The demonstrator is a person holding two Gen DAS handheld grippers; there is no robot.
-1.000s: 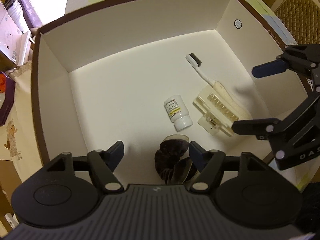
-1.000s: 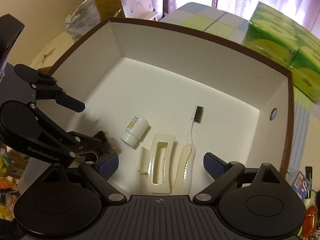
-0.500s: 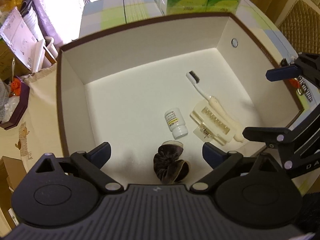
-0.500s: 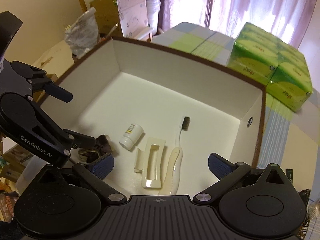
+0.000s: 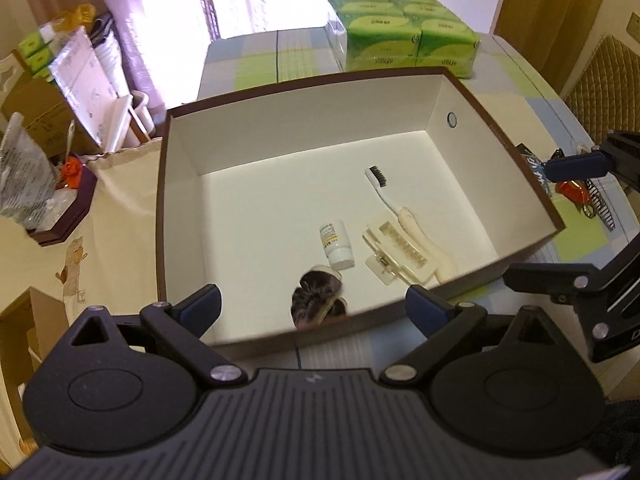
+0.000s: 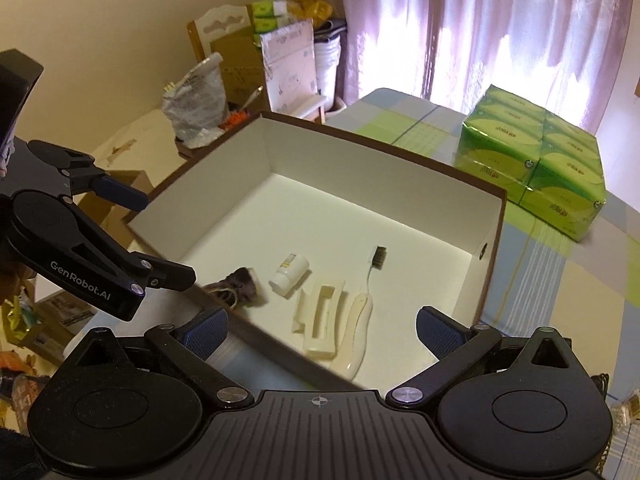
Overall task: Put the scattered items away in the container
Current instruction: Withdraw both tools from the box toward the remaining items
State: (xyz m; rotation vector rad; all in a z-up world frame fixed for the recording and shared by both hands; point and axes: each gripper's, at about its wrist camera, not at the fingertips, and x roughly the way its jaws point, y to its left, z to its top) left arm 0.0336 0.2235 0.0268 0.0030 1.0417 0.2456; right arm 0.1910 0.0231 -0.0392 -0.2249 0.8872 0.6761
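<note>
A brown-rimmed white box (image 5: 280, 128) (image 6: 400, 184) sits on the checked tablecloth. Inside it lie a toothbrush (image 5: 394, 204) (image 6: 366, 296), a cream hair claw clip (image 5: 400, 250) (image 6: 320, 320), a small white pill bottle (image 5: 337, 239) (image 6: 290, 274) and a dark scrunchie (image 5: 318, 296) (image 6: 238, 284). My left gripper (image 5: 312, 306) (image 6: 164, 236) hangs open above the box's near wall, holding nothing. My right gripper (image 6: 322, 330) (image 5: 560, 216) is open and empty too, raised over the box's right side.
A green pack of tissues (image 5: 400, 32) (image 6: 532, 168) stands on the table behind the box. Small items, a dark comb and an orange piece (image 5: 580, 196), lie on the cloth right of the box. Cardboard boxes, bags and a chair (image 6: 224, 80) crowd the left side.
Both grippers have risen and pulled back out of the box, so the whole box and the room beyond now show. The items inside have stayed where they lay.
</note>
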